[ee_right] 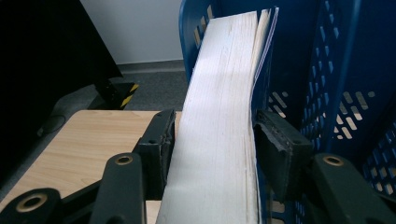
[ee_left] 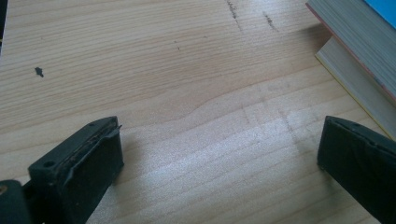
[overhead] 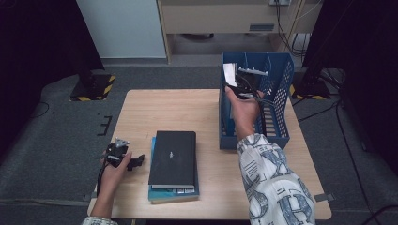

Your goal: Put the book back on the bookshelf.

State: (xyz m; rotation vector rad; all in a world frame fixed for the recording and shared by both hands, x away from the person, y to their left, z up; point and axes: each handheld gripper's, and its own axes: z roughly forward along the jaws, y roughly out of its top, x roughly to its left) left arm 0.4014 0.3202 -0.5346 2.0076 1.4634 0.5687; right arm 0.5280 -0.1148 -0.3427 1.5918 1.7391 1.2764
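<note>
A thick white-paged book (ee_right: 215, 93) stands upright in the left slot of the blue plastic basket (ee_right: 345, 70). My right gripper (ee_right: 212, 135) straddles it, one pad close on each side, and a thin dark gap shows at the right pad, so the jaws stand open. From above, the right gripper (overhead: 237, 86) reaches into the basket (overhead: 277, 117) at the book (overhead: 229, 72). My left gripper (overhead: 136, 161) rests open and empty at the table's left edge, its jaws (ee_left: 219, 154) wide apart over bare wood.
A black book (overhead: 172, 157) lies on a blue book (overhead: 173, 193) near the front middle of the wooden table (overhead: 155, 112). Their page edges (ee_left: 359, 37) sit just right of my left gripper. The basket has further slots to the right.
</note>
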